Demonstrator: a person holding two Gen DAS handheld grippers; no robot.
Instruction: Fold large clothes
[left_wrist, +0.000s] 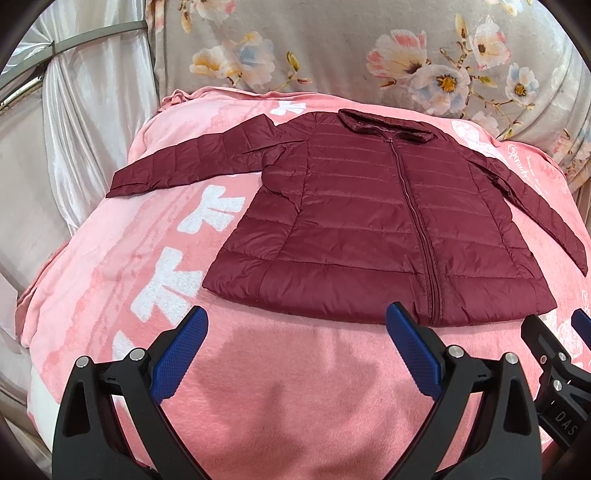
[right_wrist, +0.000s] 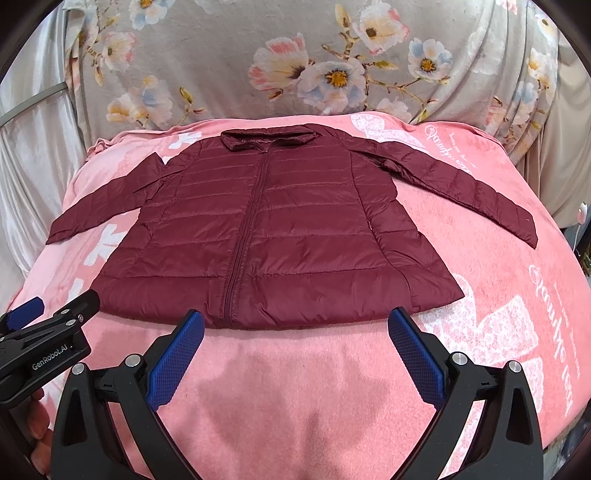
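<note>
A dark red quilted puffer jacket (left_wrist: 369, 221) lies flat and zipped on a pink blanket (left_wrist: 277, 387), collar away from me, both sleeves spread out to the sides. It also shows in the right wrist view (right_wrist: 266, 229). My left gripper (left_wrist: 297, 317) is open and empty, hovering just short of the jacket's hem, left of the zip. My right gripper (right_wrist: 295, 321) is open and empty, just short of the hem, right of the zip. The right gripper shows at the left view's right edge (left_wrist: 554, 354); the left gripper shows at the right view's left edge (right_wrist: 44, 332).
The pink blanket (right_wrist: 295, 387) covers a bed. A grey floral cover (left_wrist: 369, 48) rises behind the jacket. Pale satin curtain (left_wrist: 74, 129) hangs at the left. The blanket's edges drop off at left and right.
</note>
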